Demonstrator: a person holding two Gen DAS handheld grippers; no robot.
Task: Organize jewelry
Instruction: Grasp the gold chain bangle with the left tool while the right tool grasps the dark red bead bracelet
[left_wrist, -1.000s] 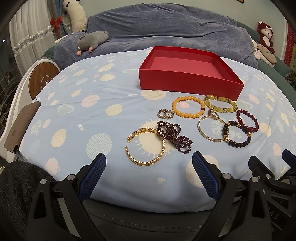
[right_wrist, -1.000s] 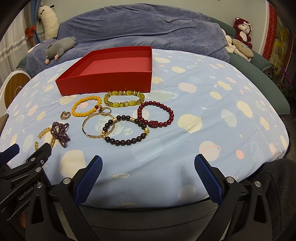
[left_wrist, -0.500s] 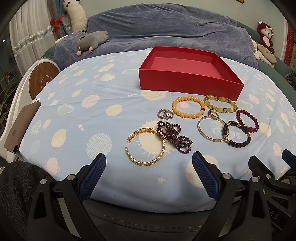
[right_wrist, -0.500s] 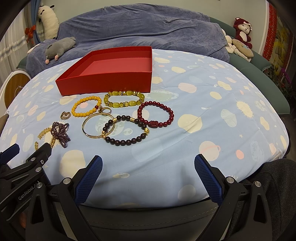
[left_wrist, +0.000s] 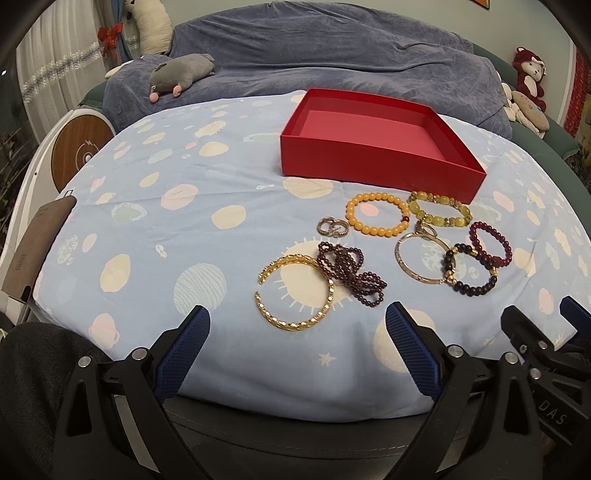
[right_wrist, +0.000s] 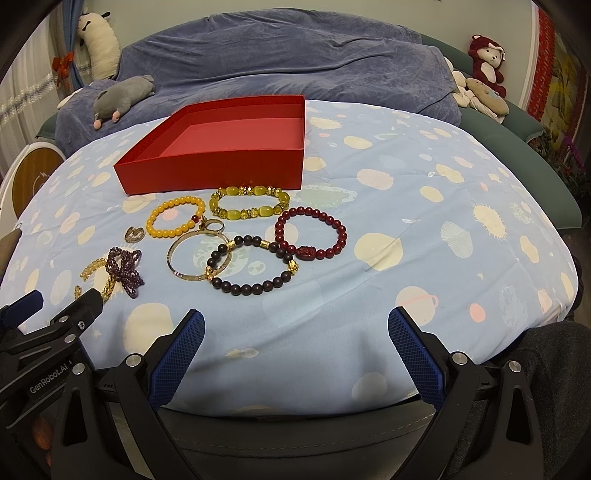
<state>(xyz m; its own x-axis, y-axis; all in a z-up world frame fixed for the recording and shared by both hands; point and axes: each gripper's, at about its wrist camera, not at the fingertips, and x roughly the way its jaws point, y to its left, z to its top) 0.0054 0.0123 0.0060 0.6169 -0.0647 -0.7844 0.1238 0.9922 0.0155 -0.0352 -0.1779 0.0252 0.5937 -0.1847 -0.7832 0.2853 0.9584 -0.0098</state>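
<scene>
Red square box (left_wrist: 373, 162), beaded bracelets (right_wrist: 255, 269)

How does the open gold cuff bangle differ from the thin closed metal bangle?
The open gold cuff bangle has a gap and a broad textured band; the thin closed metal bangle is a plain slim full ring. A purple bead strand overlaps the cuff; a dark bead bracelet overlaps the thin one. Both lie flat outside the red box.
</scene>
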